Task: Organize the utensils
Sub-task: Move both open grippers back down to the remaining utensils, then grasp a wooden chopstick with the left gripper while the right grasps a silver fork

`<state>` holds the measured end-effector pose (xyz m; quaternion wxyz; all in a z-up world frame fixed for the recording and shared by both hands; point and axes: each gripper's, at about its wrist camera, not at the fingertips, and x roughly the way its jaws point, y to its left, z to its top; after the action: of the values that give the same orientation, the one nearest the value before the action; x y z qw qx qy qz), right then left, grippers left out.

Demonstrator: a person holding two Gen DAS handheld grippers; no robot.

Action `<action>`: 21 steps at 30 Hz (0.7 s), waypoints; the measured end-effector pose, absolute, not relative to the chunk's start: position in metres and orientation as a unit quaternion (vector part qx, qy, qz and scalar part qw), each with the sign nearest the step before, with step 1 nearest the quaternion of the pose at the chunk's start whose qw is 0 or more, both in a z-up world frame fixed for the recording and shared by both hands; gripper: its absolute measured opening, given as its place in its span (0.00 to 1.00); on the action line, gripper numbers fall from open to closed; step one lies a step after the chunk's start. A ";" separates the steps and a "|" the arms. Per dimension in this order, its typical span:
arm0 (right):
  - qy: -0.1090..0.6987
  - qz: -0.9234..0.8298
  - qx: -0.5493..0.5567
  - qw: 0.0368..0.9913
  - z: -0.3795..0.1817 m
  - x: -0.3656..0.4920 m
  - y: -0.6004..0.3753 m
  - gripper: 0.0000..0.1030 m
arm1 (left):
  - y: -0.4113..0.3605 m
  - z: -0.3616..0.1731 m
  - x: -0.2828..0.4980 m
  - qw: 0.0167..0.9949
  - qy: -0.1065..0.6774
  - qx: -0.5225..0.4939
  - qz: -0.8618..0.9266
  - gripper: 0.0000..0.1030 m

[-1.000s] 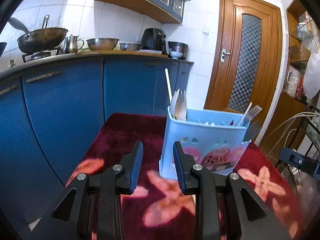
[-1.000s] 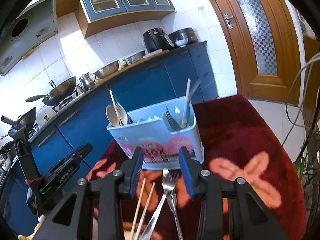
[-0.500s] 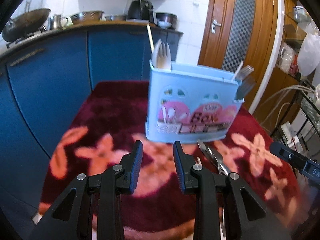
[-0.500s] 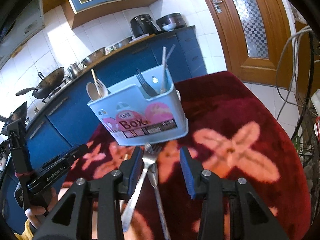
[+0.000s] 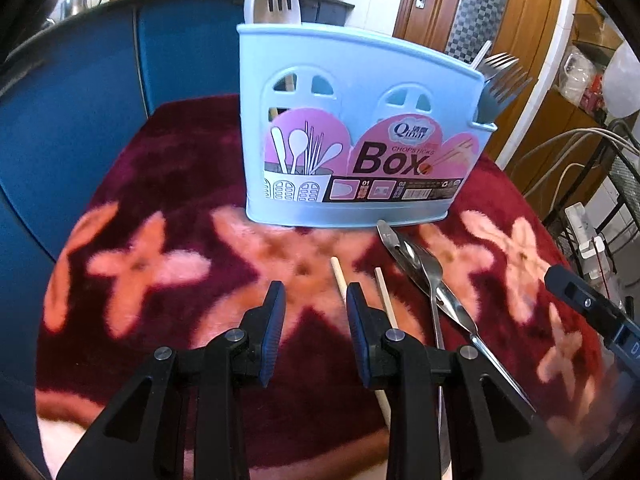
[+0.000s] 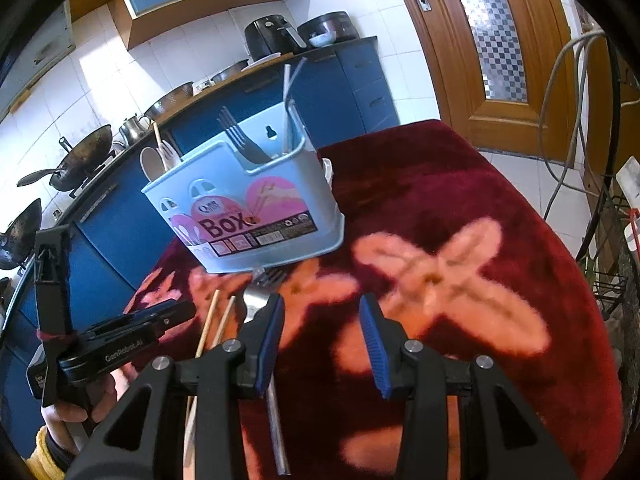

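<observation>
A light blue utensil box (image 5: pixel 352 136) (image 6: pixel 248 208) stands on the red flowered cloth, with spoons and forks sticking out of it. In front of it lie two wooden chopsticks (image 5: pixel 340 278) (image 6: pixel 208 320), a metal spoon (image 5: pixel 430 270) and a metal fork (image 6: pixel 258 294). My left gripper (image 5: pixel 316 296) hovers open above the cloth, just left of the chopsticks, nothing between its fingers. My right gripper (image 6: pixel 322 308) is open too; its left finger (image 6: pixel 272 320) covers part of the fork's handle, and the gap between the fingers holds nothing.
Blue kitchen cabinets (image 5: pixel 80 92) with woks and pots on the counter run behind and left of the table. A wooden door (image 6: pixel 492 40) stands at the right. Cables and a wire rack (image 6: pixel 608 280) sit beyond the cloth's right edge. A hand (image 6: pixel 68 412) holds the left gripper.
Both grippers have dropped and tipped down toward the cloth; the box now looms larger and the loose utensils in front of it have come into the left wrist view.
</observation>
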<state>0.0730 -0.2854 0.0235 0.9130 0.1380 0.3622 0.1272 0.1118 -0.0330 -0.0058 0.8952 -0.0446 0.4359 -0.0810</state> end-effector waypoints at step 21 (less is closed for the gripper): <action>0.379 0.150 0.148 0.901 0.006 0.080 -0.310 0.41 | -0.062 -0.026 0.135 0.870 0.490 -0.006 -0.058 0.30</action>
<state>0.0799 -0.3101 0.0057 0.9012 0.1475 0.3790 0.1499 0.1355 -0.0618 -0.0262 0.8700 -0.0061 0.4896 -0.0582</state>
